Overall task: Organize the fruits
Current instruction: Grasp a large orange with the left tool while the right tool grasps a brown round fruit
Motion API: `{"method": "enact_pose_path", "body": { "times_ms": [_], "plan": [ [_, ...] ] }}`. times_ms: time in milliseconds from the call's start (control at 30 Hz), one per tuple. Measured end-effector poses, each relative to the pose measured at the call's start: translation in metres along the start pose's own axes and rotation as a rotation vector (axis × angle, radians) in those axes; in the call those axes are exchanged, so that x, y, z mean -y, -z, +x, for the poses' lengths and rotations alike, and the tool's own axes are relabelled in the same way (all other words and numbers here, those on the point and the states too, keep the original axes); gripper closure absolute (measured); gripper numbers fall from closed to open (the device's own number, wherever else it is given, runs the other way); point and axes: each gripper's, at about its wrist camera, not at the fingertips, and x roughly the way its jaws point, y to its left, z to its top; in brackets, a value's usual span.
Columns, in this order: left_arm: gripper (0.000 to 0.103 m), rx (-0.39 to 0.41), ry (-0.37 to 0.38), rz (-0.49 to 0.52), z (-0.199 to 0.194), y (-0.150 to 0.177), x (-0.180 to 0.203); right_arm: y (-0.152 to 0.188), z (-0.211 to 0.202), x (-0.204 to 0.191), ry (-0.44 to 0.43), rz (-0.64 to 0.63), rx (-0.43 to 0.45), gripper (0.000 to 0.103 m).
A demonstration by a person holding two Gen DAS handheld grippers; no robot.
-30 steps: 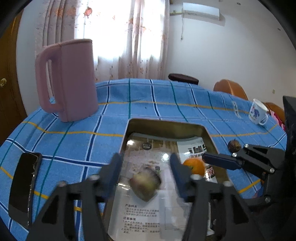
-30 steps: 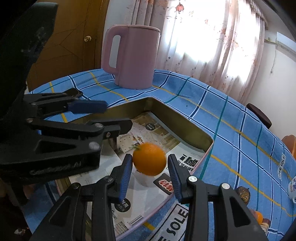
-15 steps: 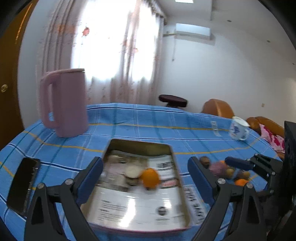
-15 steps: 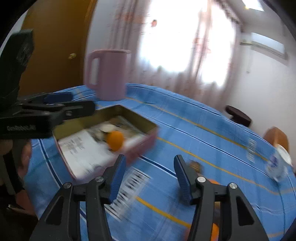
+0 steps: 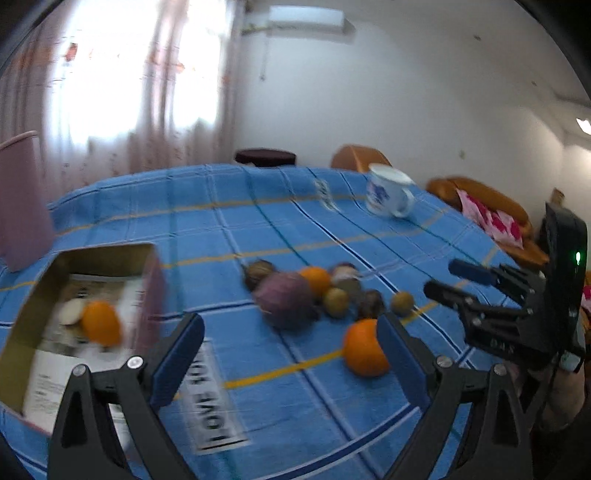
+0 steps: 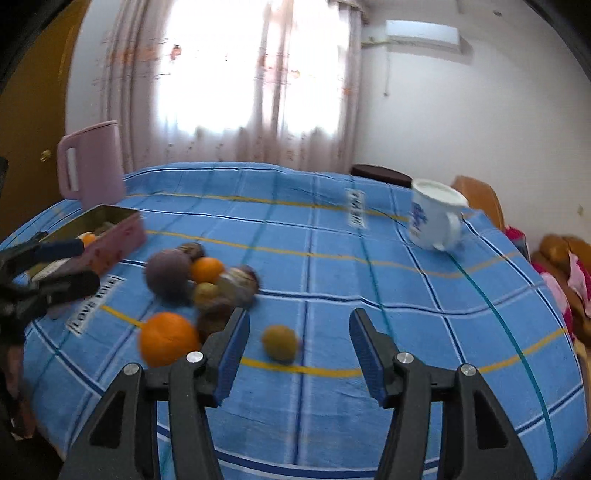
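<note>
Left wrist view: a table covered by a blue checked cloth point(image 5: 295, 221) with yellow and dark lines is seen, blurred by motion. The left gripper point(image 5: 291, 354) is held above the cloth, its jaws having just been opened wide with nothing between them. At the near left a pink tin point(image 5: 151, 291) lined with printed paper is placed, with an orange point(image 5: 100, 322) and a pale fruit inside. A loose pile of fruits point(image 5: 295, 291) lies at the centre of the cloth; a purple one point(image 5: 284, 302) is the largest, and a second orange point(image 5: 364, 349) sits nearer, just beside the right finger. The right gripper point(image 6: 295, 354) is shown in its own view with jaws likewise just parted and empty, a small brownish fruit point(image 6: 280, 342) lying on the cloth beyond them. A white mug point(image 6: 434, 218) stands at the far right, a pink jug point(image 6: 92, 162) at the far left. Behind the table, curtains point(image 6: 240, 81) over a bright window, a white wall with an air conditioner point(image 6: 423, 35) and orange-brown chairs point(image 5: 360, 157) are seen.
</note>
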Motion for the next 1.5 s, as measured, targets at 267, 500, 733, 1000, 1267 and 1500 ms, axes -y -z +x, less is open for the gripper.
{"method": "enact_pose_path", "body": {
  "times_ms": [267, 500, 733, 1000, 1267, 1500],
  "plan": [
    [0.013, -0.095, 0.052, 0.064, 0.03, 0.0, 0.031, 0.004, 0.025, 0.005, -0.028, 0.004, -0.091, 0.045],
    [0.036, -0.169, 0.113, 0.078, 0.046, 0.003, 0.04, 0.0, 0.04, -0.006, -0.098, -0.03, -0.175, 0.045],
    [0.054, -0.218, 0.201, 0.061, 0.051, 0.005, 0.039, 0.003, 0.054, -0.007, -0.152, -0.031, -0.252, 0.073],
    [0.054, -0.189, 0.196, 0.051, 0.044, 0.006, 0.036, 0.006, 0.038, -0.009, -0.159, -0.034, -0.188, 0.073],
    [0.055, -0.111, 0.149, 0.079, 0.029, 0.007, 0.038, 0.005, 0.021, -0.012, -0.162, -0.042, -0.082, 0.073],
    [0.055, -0.057, 0.123, 0.072, 0.019, 0.007, 0.033, 0.005, 0.008, -0.013, -0.174, -0.044, -0.002, 0.073]
  ]
}}
